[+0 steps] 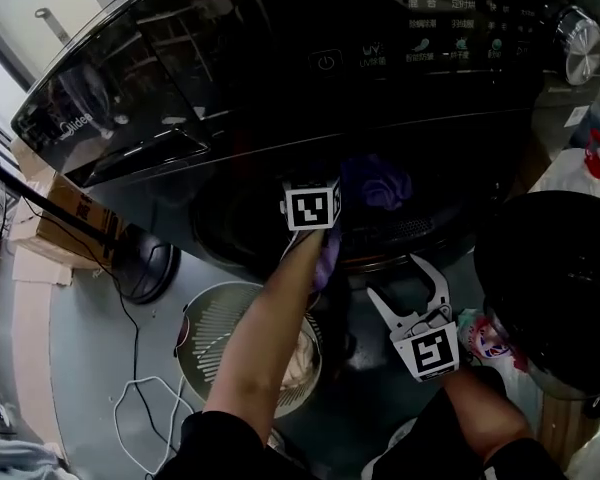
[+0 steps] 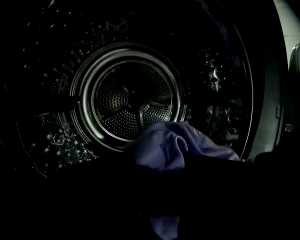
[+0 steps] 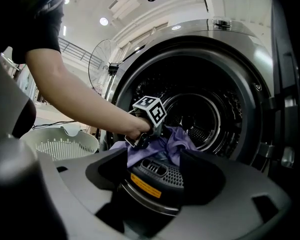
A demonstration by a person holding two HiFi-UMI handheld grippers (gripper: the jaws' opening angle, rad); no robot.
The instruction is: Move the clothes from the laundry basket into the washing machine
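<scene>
Head view, washing machine (image 1: pixel 230 88): a black front-loader fills the upper frame. Its round door (image 1: pixel 555 288) stands open at the right.
Head view, left gripper (image 1: pixel 325 230): we see it reaching into the mouth of the machine, with the marker cube (image 1: pixel 310 206) on top and a bare forearm (image 1: pixel 265 338) behind it.
Head view, purple garment (image 1: pixel 375 183): it is bunched at the lip of the opening, and one fold trails down beside the left gripper.
Head view, right gripper (image 1: pixel 395 278): it is held below the opening, white jaws spread wide with nothing in them.
Head view, laundry basket (image 1: pixel 215 313): pale and slatted, it sits on the floor under the left arm. A light-coloured cloth (image 1: pixel 300 363) lies in it.
Left gripper view, drum (image 2: pixel 135 101): the perforated steel back wall is straight ahead.
Left gripper view, jaws: they are lost in shadow. The purple garment (image 2: pixel 175 146) rises above the dark band where they sit and shows again beneath it. We cannot tell whether the pads pinch it or stand just off it.
Right gripper view, jaws: the right gripper (image 3: pixel 157 169) has grey jaws set wide apart, gripping nothing.
Right gripper view, left gripper (image 3: pixel 155 129): it is at the lower rim of the opening, with the purple garment (image 3: pixel 180 139) spread under and around it on the lip.
Right gripper view, laundry basket (image 3: pixel 65 144): it stands at the left, near the machine's front.
</scene>
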